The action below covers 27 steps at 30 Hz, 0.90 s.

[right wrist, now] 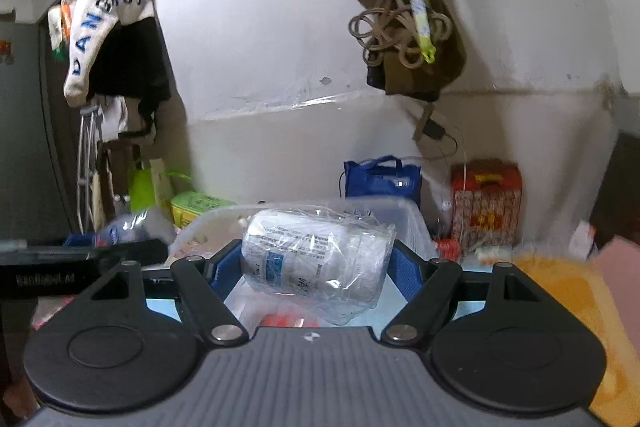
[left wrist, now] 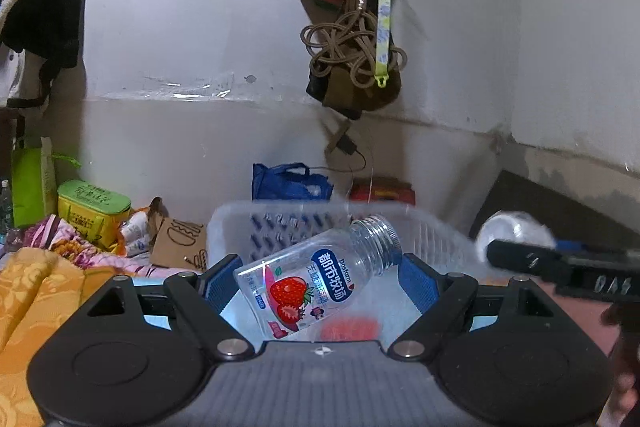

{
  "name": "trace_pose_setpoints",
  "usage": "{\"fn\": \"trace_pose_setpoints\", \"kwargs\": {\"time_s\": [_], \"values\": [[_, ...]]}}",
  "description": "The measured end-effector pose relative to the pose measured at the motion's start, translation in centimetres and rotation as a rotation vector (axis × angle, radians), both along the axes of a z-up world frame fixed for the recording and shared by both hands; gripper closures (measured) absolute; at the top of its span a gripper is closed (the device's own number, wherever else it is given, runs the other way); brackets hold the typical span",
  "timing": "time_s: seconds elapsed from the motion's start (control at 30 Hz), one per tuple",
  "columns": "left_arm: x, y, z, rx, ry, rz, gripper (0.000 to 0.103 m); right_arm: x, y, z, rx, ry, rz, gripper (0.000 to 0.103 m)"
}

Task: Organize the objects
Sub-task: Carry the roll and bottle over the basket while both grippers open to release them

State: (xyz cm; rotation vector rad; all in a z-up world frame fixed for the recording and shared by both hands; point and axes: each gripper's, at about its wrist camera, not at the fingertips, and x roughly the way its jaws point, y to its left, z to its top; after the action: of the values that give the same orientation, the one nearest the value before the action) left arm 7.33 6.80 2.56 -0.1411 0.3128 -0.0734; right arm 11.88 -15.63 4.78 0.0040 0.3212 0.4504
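Observation:
My left gripper point(left wrist: 318, 279) is shut on a clear, capless plastic bottle with a strawberry label point(left wrist: 308, 279), held tilted with its neck up to the right, over a clear plastic basket point(left wrist: 280, 223). My right gripper point(right wrist: 308, 263) is shut on a white bottle wrapped in clear plastic film point(right wrist: 316, 255), held lying sideways over the same basket point(right wrist: 384, 207). The right gripper also shows in the left wrist view point(left wrist: 520, 255) at the right, blurred, with its white bottle point(left wrist: 516, 231). The left gripper shows at the left edge of the right wrist view point(right wrist: 80, 259).
A yellow patterned cloth point(left wrist: 36, 303) covers the surface at the left. Behind the basket are a blue bag point(left wrist: 292, 183), a red box point(right wrist: 486, 203), a yellow-green box point(left wrist: 92, 207) and a cardboard piece point(left wrist: 180, 243). Bags and cords point(left wrist: 352, 47) hang on the wall.

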Motion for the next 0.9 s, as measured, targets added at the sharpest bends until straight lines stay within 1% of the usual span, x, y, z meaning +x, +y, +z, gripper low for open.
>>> {"fn": "trace_pose_setpoints", "kwargs": {"time_s": [0.03, 0.1, 0.17, 0.3, 0.4, 0.43, 0.47, 0.5, 0.53, 0.6, 0.67, 0.73, 0.77, 0.83, 0.9], "values": [[1.5, -0.3, 0.6, 0.006, 0.002, 0.007, 0.016, 1.1, 0.5, 0.1, -0.034, 0.004, -0.016, 0.025], [4.4, -0.6, 1.1, -0.007, 0.04, 0.024, 0.016, 3.4, 0.8, 0.2, -0.056, 0.024, -0.027, 0.025], [7.1, -1.1, 0.8, -0.003, 0.076, 0.039, 0.016, 5.1, 1.0, -0.3, -0.081, 0.042, -0.024, 0.025], [9.1, -2.0, -0.9, 0.033, 0.138, 0.065, 0.016, 6.9, 1.3, -2.0, -0.141, 0.052, -0.024, 0.025], [9.4, -2.4, -1.5, 0.077, 0.141, 0.081, 0.016, 7.5, 1.1, -2.6, -0.141, 0.047, -0.013, 0.023], [9.5, -2.4, -1.5, 0.084, 0.135, 0.095, 0.015, 7.3, 0.9, -2.6, -0.129, 0.028, -0.017, 0.015], [9.3, -2.2, -1.4, 0.093, 0.119, 0.122, 0.014, 7.1, 0.6, -2.5, -0.118, 0.012, -0.021, 0.001], [9.3, -2.2, -1.3, 0.105, 0.109, 0.144, 0.004, 6.8, 0.4, -2.4, -0.112, -0.002, -0.034, 0.0], [9.2, -2.1, -1.2, 0.119, 0.097, 0.165, 0.0, 6.3, 0.1, -2.2, -0.102, -0.024, -0.046, 0.0], [8.5, -1.7, -0.8, 0.115, 0.073, 0.172, 0.0, 5.9, -0.5, -1.7, -0.075, -0.032, -0.052, 0.0], [7.5, -1.4, -0.4, 0.089, 0.037, 0.16, 0.0, 5.3, -1.2, -1.3, -0.031, -0.028, -0.048, 0.0], [6.7, -1.6, -0.1, 0.104, 0.037, 0.162, 0.0, 4.5, -2.0, -1.3, 0.011, -0.021, -0.063, 0.0], [6.0, -1.5, 0.0, 0.093, 0.037, 0.16, 0.0, 3.6, -2.7, -1.4, 0.037, -0.014, -0.056, 0.0], [4.1, -1.3, 0.0, 0.045, 0.017, 0.126, 0.0, 2.0, -3.8, -1.8, 0.084, -0.004, -0.031, 0.0], [1.9, -1.7, -0.6, 0.025, 0.01, 0.078, 0.0, 0.0, -4.9, -2.8, 0.126, 0.013, -0.019, 0.0]]}}
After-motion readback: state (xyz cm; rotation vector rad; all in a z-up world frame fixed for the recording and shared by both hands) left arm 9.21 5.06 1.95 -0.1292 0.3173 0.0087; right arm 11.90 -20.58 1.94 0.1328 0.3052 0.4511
